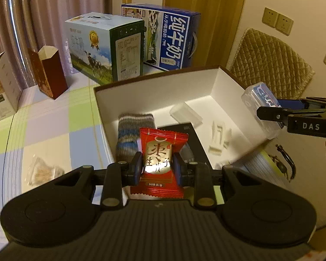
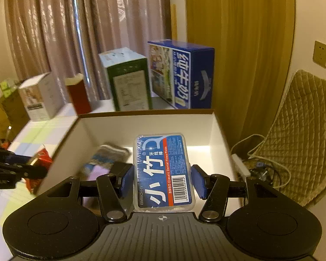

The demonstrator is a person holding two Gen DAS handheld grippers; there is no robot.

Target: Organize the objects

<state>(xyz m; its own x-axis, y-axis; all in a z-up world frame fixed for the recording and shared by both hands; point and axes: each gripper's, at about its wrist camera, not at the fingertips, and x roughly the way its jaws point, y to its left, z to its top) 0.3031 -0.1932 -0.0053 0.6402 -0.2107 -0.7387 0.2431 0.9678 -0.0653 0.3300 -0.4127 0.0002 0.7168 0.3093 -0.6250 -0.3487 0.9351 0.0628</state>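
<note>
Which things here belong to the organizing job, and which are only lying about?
Job:
left claw holding red snack packet
right claw holding floss pick box
white box
striped sock

Lying about:
milk cartons
red carton
chair

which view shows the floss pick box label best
The right wrist view: the floss pick box sits face-on between the right gripper jaws, label and barcode readable. The left wrist view shows only its end and part of the label, small at the frame's right edge, over the white box.
</note>
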